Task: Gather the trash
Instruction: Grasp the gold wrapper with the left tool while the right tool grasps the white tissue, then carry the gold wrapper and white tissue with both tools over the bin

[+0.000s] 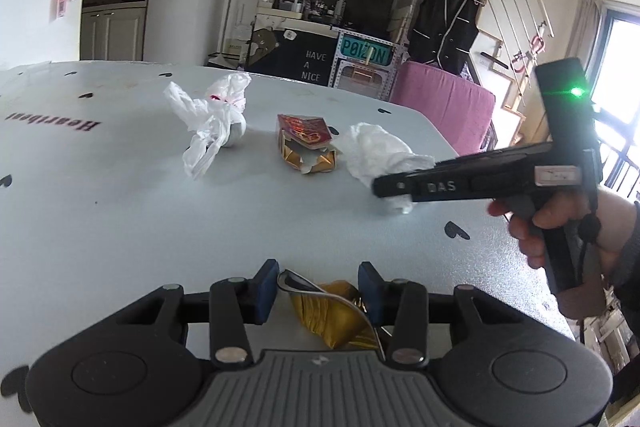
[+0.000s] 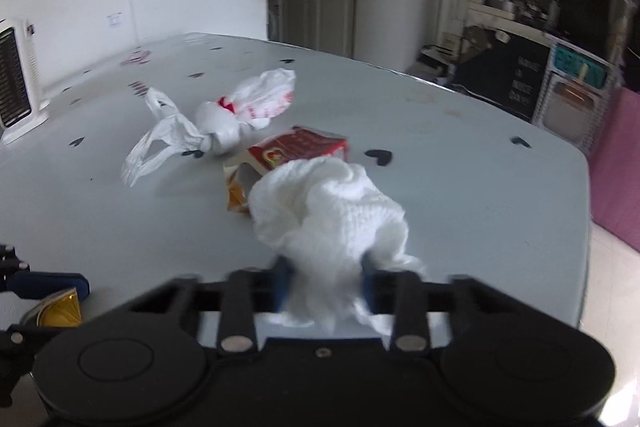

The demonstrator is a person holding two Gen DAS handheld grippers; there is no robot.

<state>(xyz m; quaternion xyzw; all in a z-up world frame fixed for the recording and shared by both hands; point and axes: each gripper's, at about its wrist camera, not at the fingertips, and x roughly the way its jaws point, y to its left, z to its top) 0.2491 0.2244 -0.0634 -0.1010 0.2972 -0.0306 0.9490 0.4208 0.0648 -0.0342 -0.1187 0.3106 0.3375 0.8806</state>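
Your right tongs (image 2: 324,279) have the crumpled white tissue (image 2: 332,211) pinched by its near end, the blue pads pressing in from both sides. That grip on the loose tail makes sense: the wad is soft, so a bite at one end should lift the whole piece. It sits toward the counter's (image 1: 120,211) right edge, and its far side touches or overlaps the torn red-and-gold carton (image 2: 296,151), though I cannot tell which.

Your left tongs (image 1: 319,285) are closed on a gold foil wrapper (image 1: 336,319), held low over the near edge of the counter. I judge you are holding it there, out of the way, so both hands carry trash at once.

The carton lies near the counter's middle, opened and partly flattened. Beyond it, farther from the right edge, lies a knotted white plastic bag (image 1: 212,119), its handles splayed toward you.

Two pieces are in hand and two remain. No bin shows in either view.
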